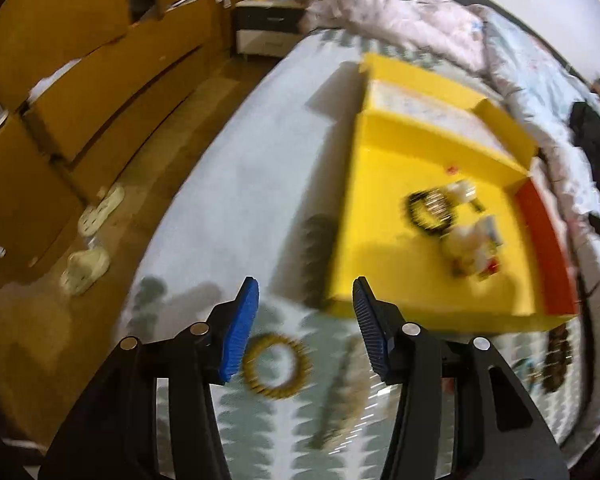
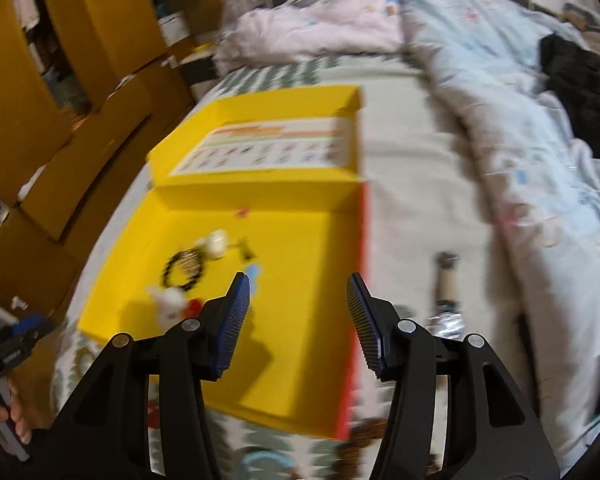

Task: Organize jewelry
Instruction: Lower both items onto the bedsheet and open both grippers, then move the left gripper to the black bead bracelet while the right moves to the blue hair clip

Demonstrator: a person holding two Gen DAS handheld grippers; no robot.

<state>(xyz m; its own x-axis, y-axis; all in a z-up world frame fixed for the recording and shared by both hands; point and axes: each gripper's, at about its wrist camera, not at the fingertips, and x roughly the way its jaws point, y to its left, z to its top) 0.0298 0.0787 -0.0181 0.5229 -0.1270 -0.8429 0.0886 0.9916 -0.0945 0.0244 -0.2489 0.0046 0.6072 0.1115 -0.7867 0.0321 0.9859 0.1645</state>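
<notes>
An open yellow box (image 1: 380, 200) lies on the patterned bed sheet, its lid (image 2: 260, 112) folded back. Inside it are a black beaded bracelet (image 1: 428, 212) and small white trinkets (image 1: 468, 248). My left gripper (image 1: 306, 292) is open and empty, above the sheet by the box's near corner. A gold beaded bracelet (image 1: 278, 366) lies on the sheet below it, close to the left finger. A blurred long chain (image 1: 340, 392) lies beside that. My right gripper (image 2: 298, 284) is open and empty over the yellow box (image 2: 300, 320), right of the black bracelet (image 2: 182, 272).
A dark beaded bracelet (image 1: 558, 356) lies on the sheet right of the box. A long strap-like piece (image 2: 446, 292) lies on the bed right of the box. Crumpled quilts (image 2: 500, 120) fill the far and right side. Cardboard boxes (image 1: 100, 80) stand on the floor to the left.
</notes>
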